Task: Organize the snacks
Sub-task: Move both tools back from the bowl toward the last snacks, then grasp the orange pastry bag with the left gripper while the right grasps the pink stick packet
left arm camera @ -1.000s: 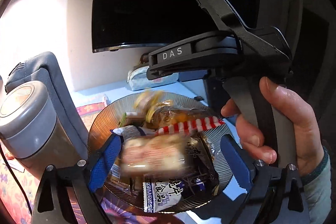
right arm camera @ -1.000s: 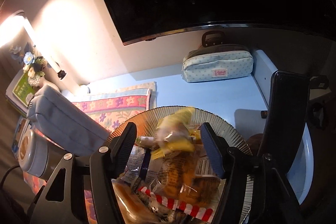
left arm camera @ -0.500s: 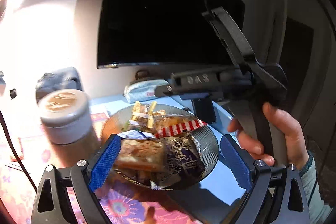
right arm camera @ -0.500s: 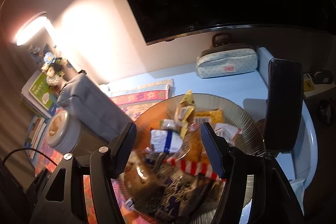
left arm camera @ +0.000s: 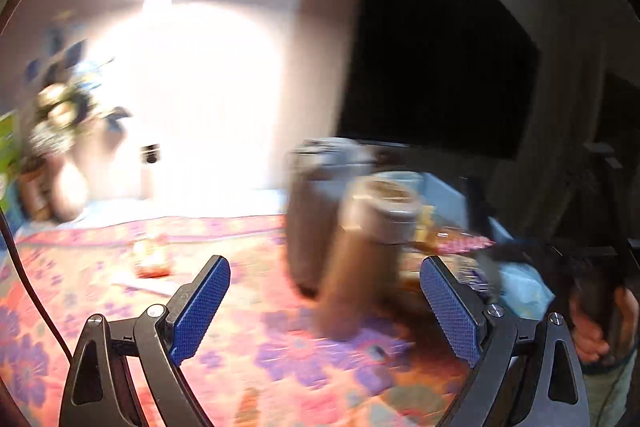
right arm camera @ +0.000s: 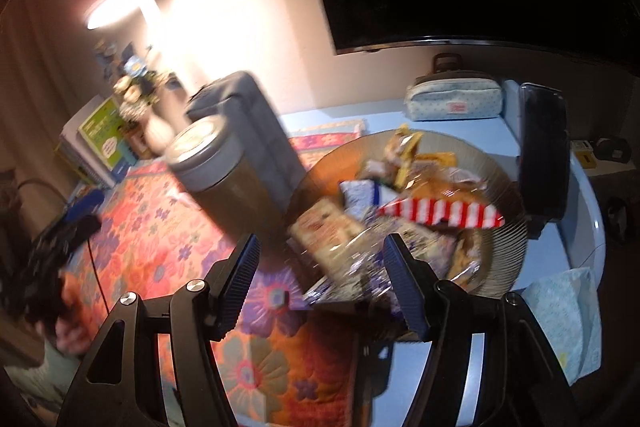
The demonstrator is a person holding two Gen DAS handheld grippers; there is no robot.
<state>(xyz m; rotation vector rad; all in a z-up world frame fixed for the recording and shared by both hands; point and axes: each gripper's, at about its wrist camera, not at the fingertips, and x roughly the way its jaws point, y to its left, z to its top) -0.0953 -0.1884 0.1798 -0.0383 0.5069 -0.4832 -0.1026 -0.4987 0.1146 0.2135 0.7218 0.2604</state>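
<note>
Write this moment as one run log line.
left gripper: open, empty | right gripper: open, empty | snacks: piled on plate | jar: beside plate, lid on

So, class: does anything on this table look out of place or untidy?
Yes. The glass plate is heaped with loose snack packets lying at all angles, and a small packet sits alone on the floral cloth.

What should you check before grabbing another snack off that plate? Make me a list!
1. Left gripper empty, blue pads wide apart: ok.
2. Right gripper empty, nothing between its pads: ok.
3. Snacks piled inside the plate, none spilled on the floral cloth: ok.
4. Grey-lidded canister upright beside the plate, not blocking the snacks: ok.
5. Picture sharp enough to pick one packet: not ok, both views blurred.
</note>
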